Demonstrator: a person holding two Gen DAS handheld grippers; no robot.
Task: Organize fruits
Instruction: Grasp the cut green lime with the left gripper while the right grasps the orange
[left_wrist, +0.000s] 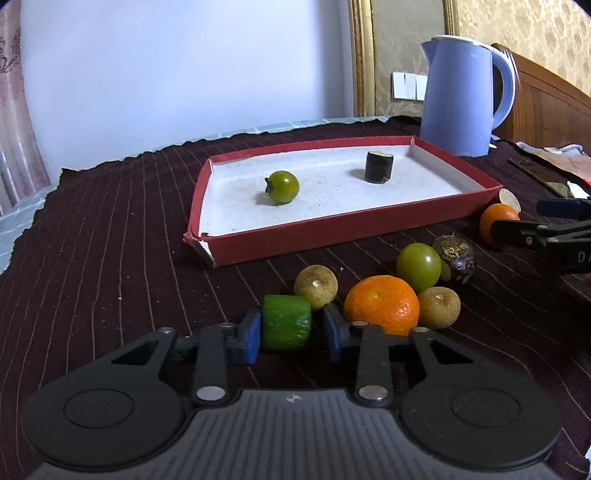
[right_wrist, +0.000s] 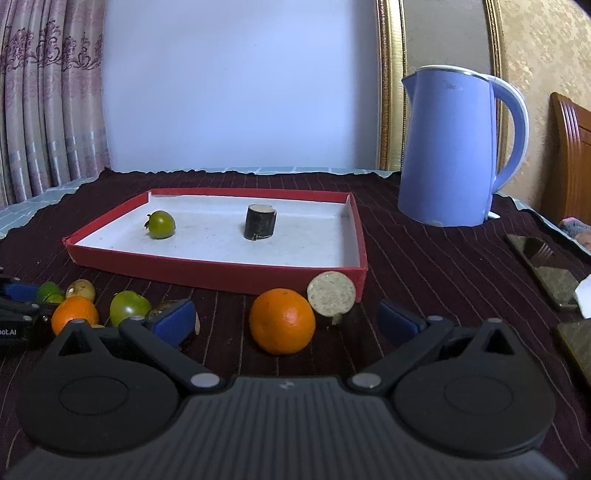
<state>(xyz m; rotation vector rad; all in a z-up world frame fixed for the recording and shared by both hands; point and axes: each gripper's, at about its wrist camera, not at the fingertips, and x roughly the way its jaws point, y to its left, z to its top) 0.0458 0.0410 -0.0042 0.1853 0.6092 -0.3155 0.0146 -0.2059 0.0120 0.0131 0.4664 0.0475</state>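
A green cucumber chunk (left_wrist: 286, 322) is seen between the blue pads (left_wrist: 250, 338) of the left gripper (left_wrist: 291, 334); the left pad lies against the chunk, while a narrow dark gap is visible at the right pad, so a firm clamp cannot be confirmed from the view, though the jaws are drawn in to nearly the chunk's width. The chunk is resting on the dark striped cloth (left_wrist: 110, 258), in front of a red tray (left_wrist: 369, 225) lined in white. Inside the tray a small green tomato (left_wrist: 282, 186) and an upright dark cane piece (left_wrist: 379, 167) are placed well apart. Just beyond the chunk a brown longan (left_wrist: 316, 286) is found, and beside it an orange (left_wrist: 382, 304), a second longan (left_wrist: 439, 308), a green tomato (left_wrist: 419, 266) and a dark dried fruit (left_wrist: 455, 257) are clustered together. The right gripper (right_wrist: 288, 321) is held wide open with nothing gripped; a second orange (right_wrist: 282, 321) is seen between its spread pads (right_wrist: 177, 321) without being touched, and a cane piece lying on its side (right_wrist: 331, 297) is set against that orange and the tray's corner. A blue kettle (right_wrist: 448, 147) is stood on the cloth to the right of the tray.
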